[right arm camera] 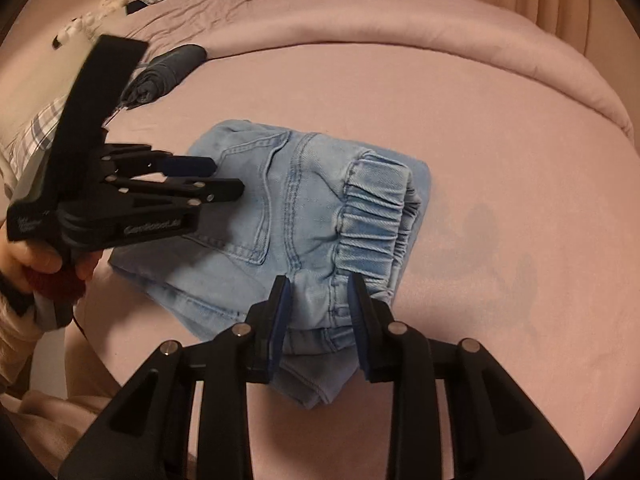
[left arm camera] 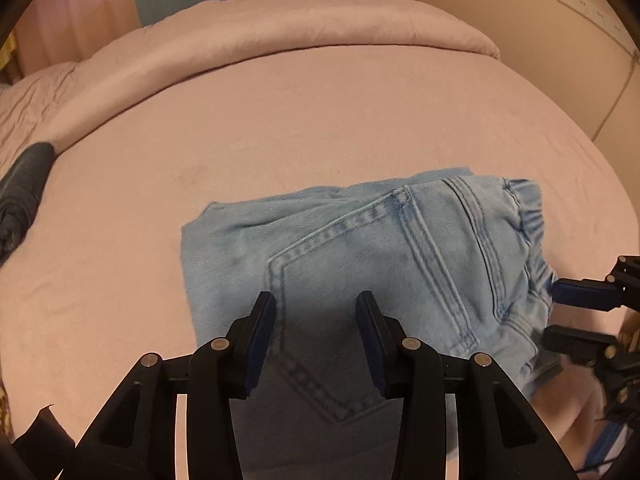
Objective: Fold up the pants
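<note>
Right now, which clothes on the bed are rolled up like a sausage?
The dark grey bundle far back, beside the turned-back quilt. The light blue jeans under the tongs lie folded flat instead.

I see both hand-held grippers w/ black frames, blue pads, silver pivot screws: left hand-held gripper (right arm camera: 226, 178) w/ white lettering, right hand-held gripper (right arm camera: 320, 300).

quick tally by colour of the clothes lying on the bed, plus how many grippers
Light blue: 1, the folded jeans
Dark grey-blue: 1, the rolled garment near the bed's far edge
Grippers: 2, the left gripper and the right gripper, both with jaws open over the jeans
Total: 4
</note>
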A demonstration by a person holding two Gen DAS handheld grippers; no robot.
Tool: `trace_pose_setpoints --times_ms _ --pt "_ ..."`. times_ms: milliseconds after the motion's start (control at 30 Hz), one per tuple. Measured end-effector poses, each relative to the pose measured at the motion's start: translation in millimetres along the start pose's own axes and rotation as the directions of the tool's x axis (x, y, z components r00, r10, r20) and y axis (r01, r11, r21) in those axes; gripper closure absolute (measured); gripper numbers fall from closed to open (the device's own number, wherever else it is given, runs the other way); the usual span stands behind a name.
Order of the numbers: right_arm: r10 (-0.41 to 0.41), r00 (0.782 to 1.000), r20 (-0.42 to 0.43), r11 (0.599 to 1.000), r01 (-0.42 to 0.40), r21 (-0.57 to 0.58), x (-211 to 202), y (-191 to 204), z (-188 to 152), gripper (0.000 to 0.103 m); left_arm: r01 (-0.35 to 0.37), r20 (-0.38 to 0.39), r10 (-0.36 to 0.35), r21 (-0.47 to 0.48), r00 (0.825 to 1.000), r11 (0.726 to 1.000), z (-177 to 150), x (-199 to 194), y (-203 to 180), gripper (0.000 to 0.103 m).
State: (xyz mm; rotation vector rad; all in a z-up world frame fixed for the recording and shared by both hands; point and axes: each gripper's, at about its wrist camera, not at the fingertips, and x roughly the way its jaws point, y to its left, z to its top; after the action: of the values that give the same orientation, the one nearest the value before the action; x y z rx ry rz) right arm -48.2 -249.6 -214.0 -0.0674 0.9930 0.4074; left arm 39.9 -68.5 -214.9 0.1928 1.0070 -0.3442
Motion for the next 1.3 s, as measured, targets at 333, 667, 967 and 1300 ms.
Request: trace_pose_setpoints --times_ms 333,667,967,1300 --pt "0.304 0.947 0.107 0.796 -0.314 0.517 0.6 -94.7 -25.6 0.033 0.119 0.004 -0.123 -0.285 0.992 0.951 -26.3 -22.0 67.4 0.030" --pt "0.335 0.942 0.014 0.793 -0.290 0.536 31.7 -84.2 -18.3 0.030 0.276 -0.014 -0.318 -0.460 0.948 0.844 -46.1 9.0 83.9 0.030" --pt "0.282 0.959 -0.026 0.849 -0.237 0.473 45.5 -74.5 -3.5 0.028 0.296 0.005 -0.322 -0.407 0.947 0.864 -43.2 10.1 72.6 0.029" --pt "0.146 0.989 -0.012 0.927 -0.133 0.350 45.1 -56.7 1.2 0.042 0.262 0.014 -0.281 -0.408 0.960 0.875 -41.6 8.2 65.1 0.060"
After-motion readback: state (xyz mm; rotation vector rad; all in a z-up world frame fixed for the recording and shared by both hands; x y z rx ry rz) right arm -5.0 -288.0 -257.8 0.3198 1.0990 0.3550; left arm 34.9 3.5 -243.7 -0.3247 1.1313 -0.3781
